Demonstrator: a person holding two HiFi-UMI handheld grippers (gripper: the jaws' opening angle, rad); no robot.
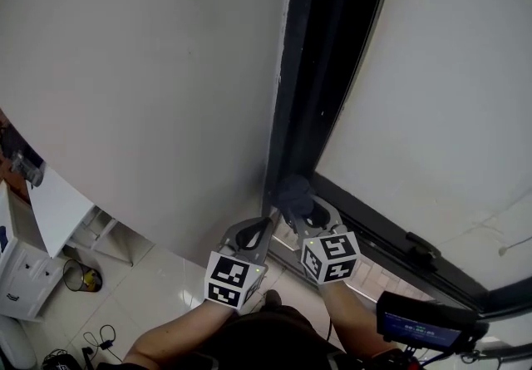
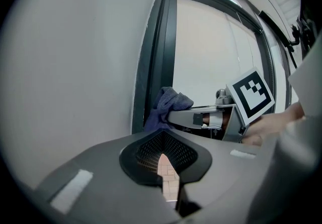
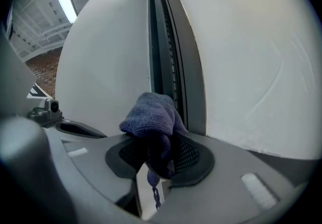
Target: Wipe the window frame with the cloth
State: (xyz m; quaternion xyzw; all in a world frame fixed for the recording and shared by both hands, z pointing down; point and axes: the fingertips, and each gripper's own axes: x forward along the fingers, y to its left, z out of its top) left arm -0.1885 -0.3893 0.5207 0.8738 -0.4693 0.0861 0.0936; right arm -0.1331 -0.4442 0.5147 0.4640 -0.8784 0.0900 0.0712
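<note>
A dark window frame (image 1: 320, 61) runs up between a white wall and a frosted pane. My right gripper (image 1: 298, 212) is shut on a bunched blue-purple cloth (image 1: 294, 191), which presses against the bottom of the frame's upright. In the right gripper view the cloth (image 3: 151, 117) bulges out of the shut jaws (image 3: 158, 150) right beside the frame (image 3: 171, 52). My left gripper (image 1: 266, 225) sits just left of it, close to the wall, shut with nothing in it. From the left gripper view (image 2: 163, 142) the cloth (image 2: 168, 102) and right gripper (image 2: 173, 116) show ahead against the frame (image 2: 158, 57).
The white wall (image 1: 141, 69) fills the left and the frosted pane (image 1: 449, 69) the right. A black window handle (image 1: 421, 249) sits on the lower frame rail. Below left are white furniture (image 1: 50, 210) and cables (image 1: 91, 335) on a tiled floor. A small screen device (image 1: 424, 323) is at bottom right.
</note>
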